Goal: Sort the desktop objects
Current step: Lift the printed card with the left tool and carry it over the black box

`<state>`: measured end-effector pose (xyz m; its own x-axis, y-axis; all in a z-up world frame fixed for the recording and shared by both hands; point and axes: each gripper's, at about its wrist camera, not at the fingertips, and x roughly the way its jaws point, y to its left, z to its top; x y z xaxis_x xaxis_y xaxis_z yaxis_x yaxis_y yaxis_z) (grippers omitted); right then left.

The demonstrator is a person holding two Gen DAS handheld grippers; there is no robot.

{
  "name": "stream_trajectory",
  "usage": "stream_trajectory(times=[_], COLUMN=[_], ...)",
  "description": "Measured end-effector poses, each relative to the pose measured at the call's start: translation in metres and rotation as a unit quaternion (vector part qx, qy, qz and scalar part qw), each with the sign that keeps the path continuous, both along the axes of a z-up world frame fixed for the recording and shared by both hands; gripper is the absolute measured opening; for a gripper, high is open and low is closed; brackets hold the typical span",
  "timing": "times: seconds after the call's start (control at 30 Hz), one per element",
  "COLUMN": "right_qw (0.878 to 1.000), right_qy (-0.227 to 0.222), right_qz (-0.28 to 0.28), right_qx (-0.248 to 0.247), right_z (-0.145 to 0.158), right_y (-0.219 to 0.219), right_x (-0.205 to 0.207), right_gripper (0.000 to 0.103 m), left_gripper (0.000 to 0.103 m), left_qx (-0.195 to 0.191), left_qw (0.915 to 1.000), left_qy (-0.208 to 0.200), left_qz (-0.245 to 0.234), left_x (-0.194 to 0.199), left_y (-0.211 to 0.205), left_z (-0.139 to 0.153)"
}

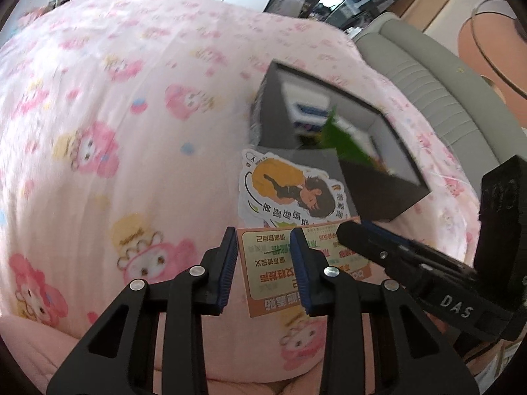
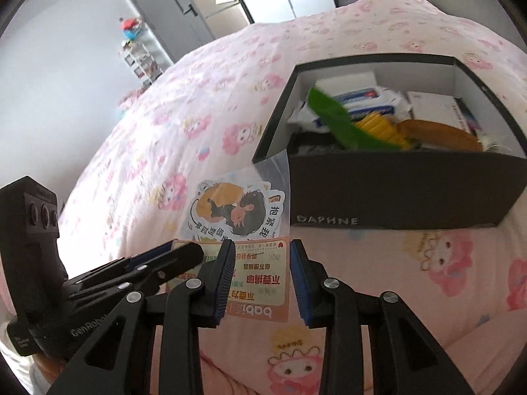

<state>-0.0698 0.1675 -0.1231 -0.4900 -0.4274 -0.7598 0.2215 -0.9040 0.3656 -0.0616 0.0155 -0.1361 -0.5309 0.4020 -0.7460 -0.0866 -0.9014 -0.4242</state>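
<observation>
both grippers, left [image 1: 263,270] and right [image 2: 262,278], hover jaws wide over the orange card [image 2: 260,279] lying flat on the pink sheet [image 1: 98,131] near the black box [image 2: 395,191], so fingers will probably snag fabric

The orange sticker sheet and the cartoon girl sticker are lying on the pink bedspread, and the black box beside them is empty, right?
Not quite. The black box isn't empty: the right wrist view shows a green leaf-shaped thing, tissue packs and other items inside. The orange sticker sheet and cartoon girl sticker do lie on the pink bedspread.
</observation>
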Motion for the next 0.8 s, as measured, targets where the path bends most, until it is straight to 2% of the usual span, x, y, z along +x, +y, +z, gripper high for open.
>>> stream_trajectory(times=[0.23, 0.63, 0.8], right_qw=[1.000, 0.995, 0.993], right_qy=[0.018, 0.055, 0.062], right_qz=[-0.022, -0.079, -0.103], right_qx=[-0.009, 0.008, 0.011], right_z=[0.038, 0.052, 0.057], right_y=[0.048, 0.118, 0.150], right_x=[0.036, -0.007, -0.029], right_gripper=[0.031, 0.031, 0.031], left_gripper=[0.032, 0.032, 0.032], left_qx=[-0.001, -0.004, -0.012], left_qw=[0.9991, 0.9947, 0.9926], left_qy=[0.029, 0.053, 0.053], left_qz=[-0.031, -0.087, -0.109], left_x=[-0.015, -0.053, -0.079], left_y=[0.028, 0.106, 0.140], left_z=[0.031, 0.058, 0.059])
